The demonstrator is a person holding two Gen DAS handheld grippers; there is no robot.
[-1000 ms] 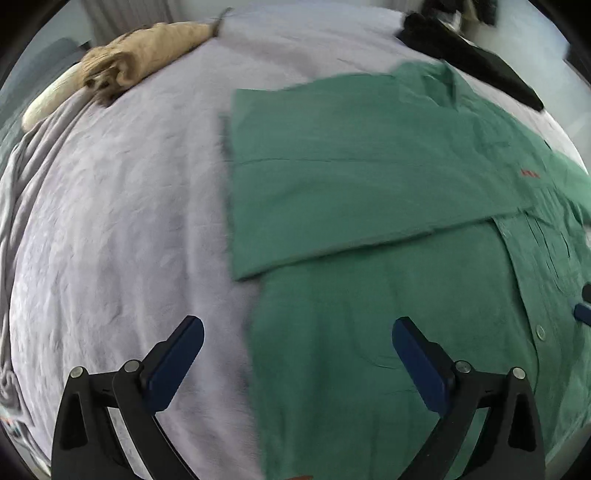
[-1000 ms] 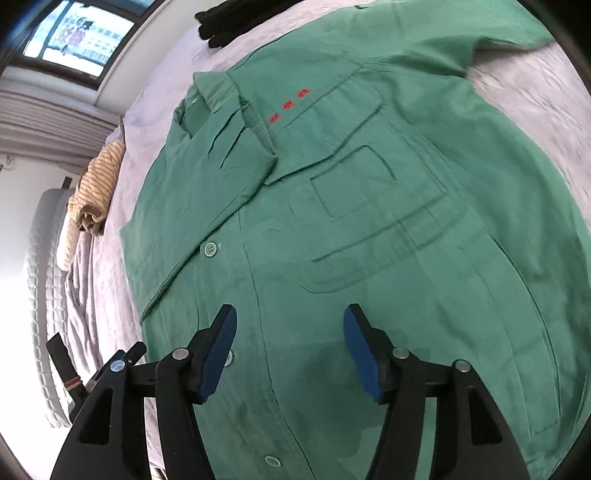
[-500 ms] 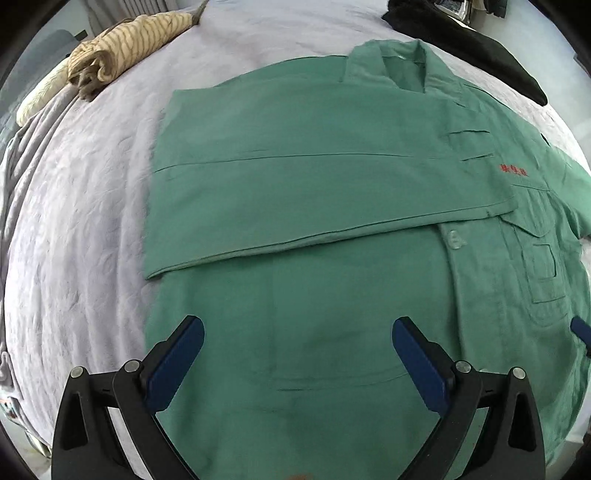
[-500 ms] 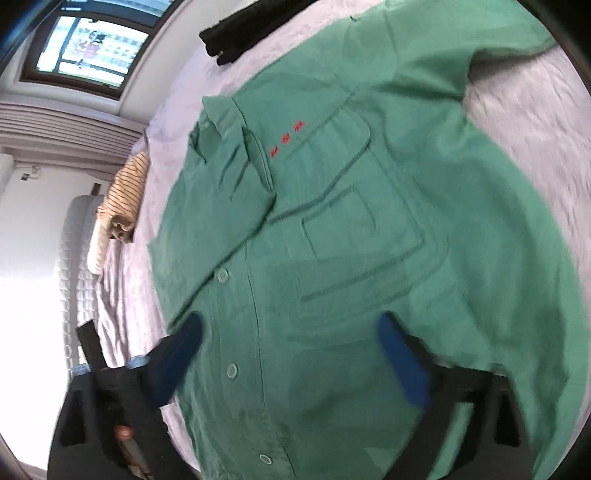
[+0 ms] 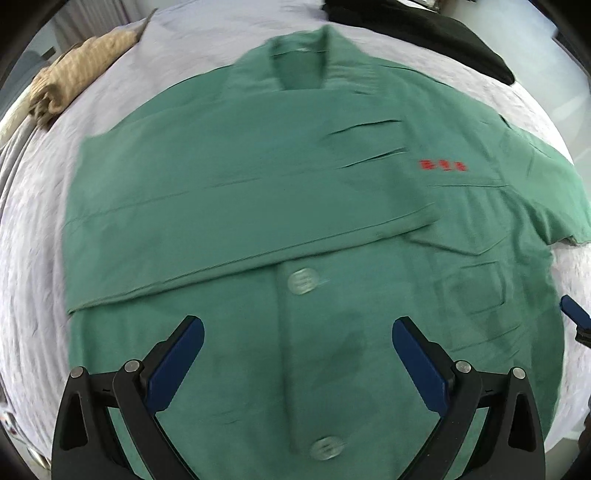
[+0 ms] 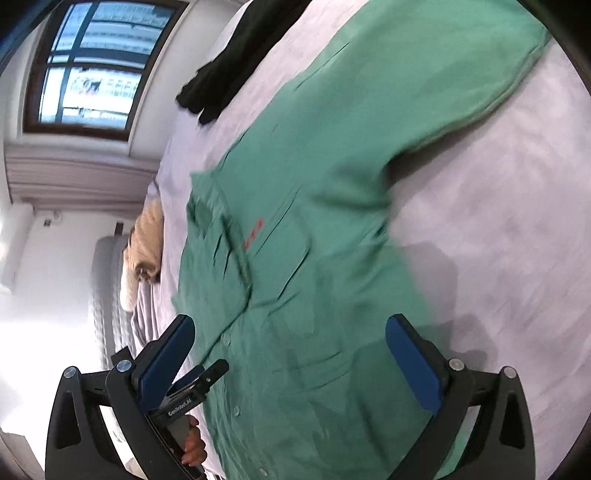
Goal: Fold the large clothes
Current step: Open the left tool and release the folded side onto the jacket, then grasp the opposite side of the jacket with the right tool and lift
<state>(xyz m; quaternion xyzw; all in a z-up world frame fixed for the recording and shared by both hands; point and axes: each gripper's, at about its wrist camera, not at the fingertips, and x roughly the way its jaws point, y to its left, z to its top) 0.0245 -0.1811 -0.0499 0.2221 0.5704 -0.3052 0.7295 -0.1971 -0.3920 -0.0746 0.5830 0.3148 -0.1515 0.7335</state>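
Green cotton fills both of my feeds: the shirt point(image 5: 280, 229) lies flat on the bed point(image 5: 33, 236), front up, collar point(image 5: 306, 59) pointing away from me. Through the left wrist camera I see what the right one hardly gives me: one sleeve is folded across the chest, its long straight edge running just above a clear button point(image 5: 303, 282), with a second button point(image 5: 325, 448) lower down the placket. Red lettering point(image 5: 442, 165) sits on the chest, a patch pocket point(image 5: 480, 288) below it. My left claw point(image 5: 297, 363) hovers spread wide over the lower front, pinching nothing.

From the right wrist camera I get the other side instead: the second sleeve point(image 6: 461, 70) lies stretched out flat on the sheet, unfolded. My right claw point(image 6: 290, 367) is spread too, empty, above the shirt's side edge. That feed also shows a window point(image 6: 88, 66), and the left claw seen from outside. A black garment point(image 5: 424, 33) and a striped beige bundle point(image 5: 77, 70) lie near the far edge, apart from the shirt.
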